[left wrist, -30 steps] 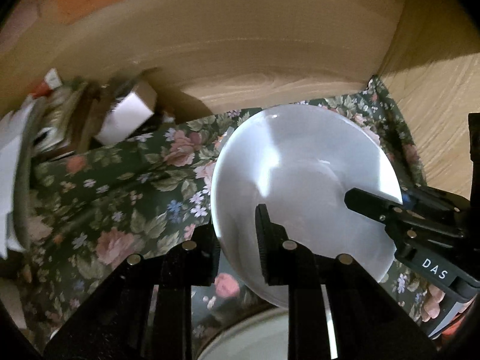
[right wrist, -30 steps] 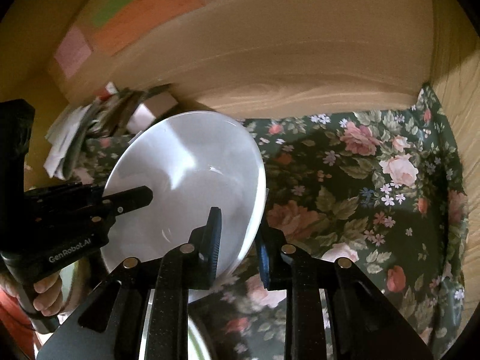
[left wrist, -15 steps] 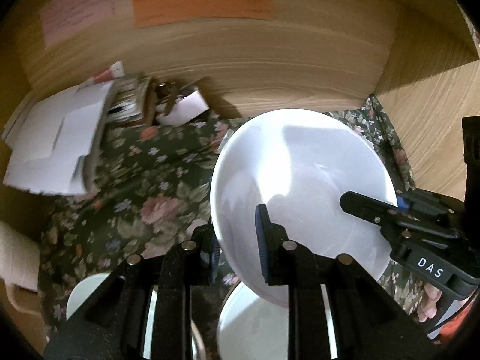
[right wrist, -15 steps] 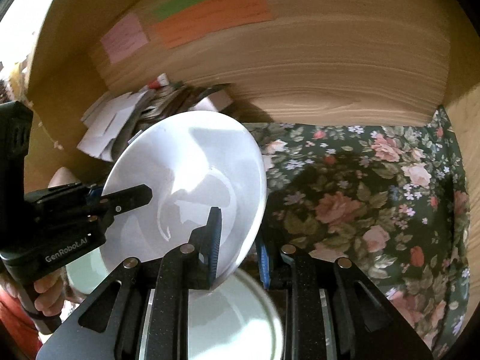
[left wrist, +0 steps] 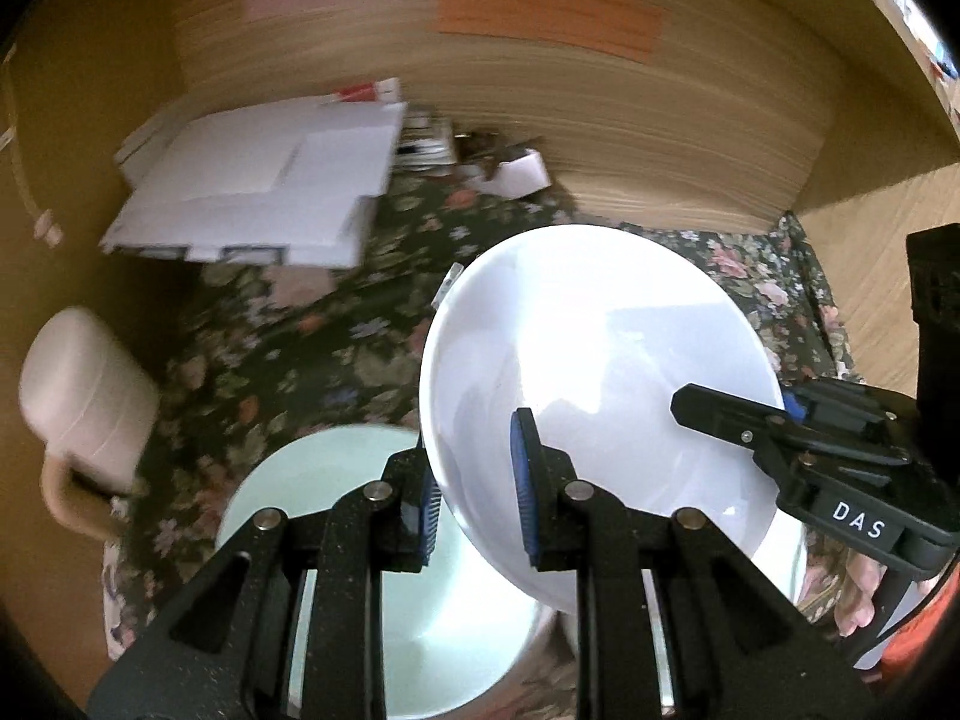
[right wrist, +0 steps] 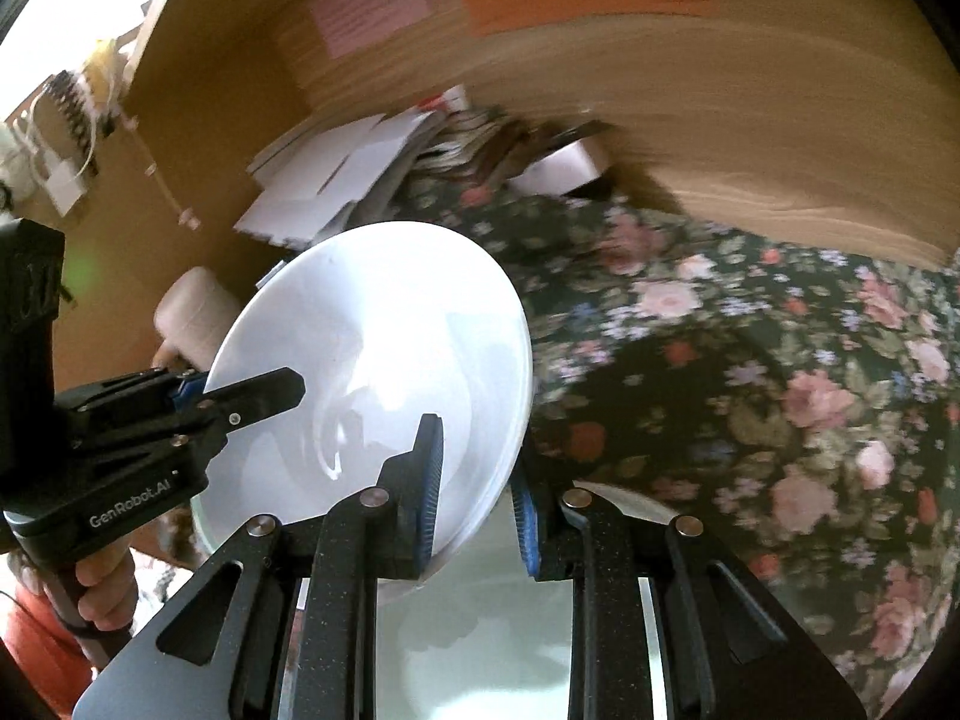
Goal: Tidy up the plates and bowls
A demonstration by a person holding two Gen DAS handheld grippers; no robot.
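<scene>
Left wrist view: I've got the white plate (left wrist: 594, 372) pinched on its near-left rim, my left tongs (left wrist: 477, 501) narrow, one blue pad under the rim and one on the face. My right tongs (left wrist: 714, 408) bite the opposite rim, coming in from the right. Two grips on opposite edges because the plate is wide and smooth; held that way it rides level enough and can't swing or slip out of one pinch.

Right wrist view, same story mirrored: right tongs (right wrist: 477, 492) clamped on the plate's (right wrist: 384, 360) near-right rim, left tongs (right wrist: 255, 393) clamped on the far-left rim, a hand (right wrist: 99, 585) on that handle. The plate hangs clear above the flowered tablecloth (right wrist: 750, 360), tilted up toward the wooden back wall (right wrist: 750, 120).

Directly below the plate sits a pale bowl (left wrist: 336, 516), and a second pale dish (right wrist: 480, 648) shows under my right tongs; I can't tell if they touch each other. That looks like my stack, so I judge I'm bringing the plate over it to set down.

Room check, all from the plate: beyond it to the left, a heap of white papers (left wrist: 258, 192) and a small white box (left wrist: 522, 177) against the wall. Left of it, a cream mug (left wrist: 84, 408) near the table's edge; I'll mind that. Right of the plate, open cloth, well clear.
</scene>
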